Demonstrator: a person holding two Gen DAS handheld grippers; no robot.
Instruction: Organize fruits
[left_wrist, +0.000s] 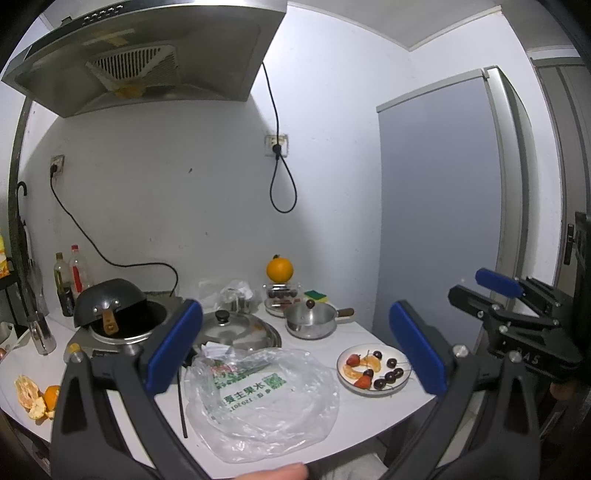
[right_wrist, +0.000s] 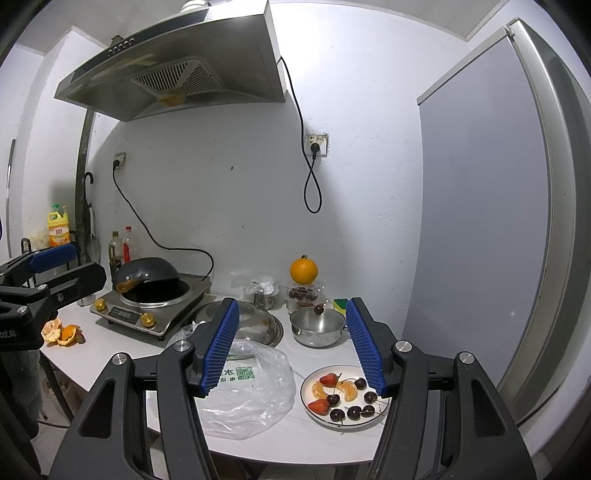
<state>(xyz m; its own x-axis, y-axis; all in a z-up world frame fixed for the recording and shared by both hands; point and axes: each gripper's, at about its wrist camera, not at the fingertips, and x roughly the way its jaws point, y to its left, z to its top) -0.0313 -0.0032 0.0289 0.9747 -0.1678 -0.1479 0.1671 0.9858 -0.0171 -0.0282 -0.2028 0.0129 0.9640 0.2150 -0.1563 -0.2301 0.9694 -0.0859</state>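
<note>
A white plate (right_wrist: 304, 387) near the counter's front right holds strawberries (right_wrist: 318, 406), orange segments (right_wrist: 349, 389) and several dark cherries (right_wrist: 354, 411); it also shows in the left wrist view as the plate (left_wrist: 340, 363). At the back, an orange (right_wrist: 303, 270) rests on a clear box of cherries (right_wrist: 303, 293). One cherry (right_wrist: 318, 309) sits at the rim of a small steel pot (right_wrist: 317, 328). My right gripper (right_wrist: 291, 347) is open and holds nothing, hovering in front of the counter. My left gripper (left_wrist: 295, 350) is open wide and holds nothing too.
A crumpled plastic bag (right_wrist: 251, 395) lies left of the plate. Behind it are a steel lid (right_wrist: 255, 321) and a cooker with an upturned wok (right_wrist: 147, 273). Orange peels (right_wrist: 61, 332) lie at the far left. A fridge (right_wrist: 498, 221) stands right of the counter.
</note>
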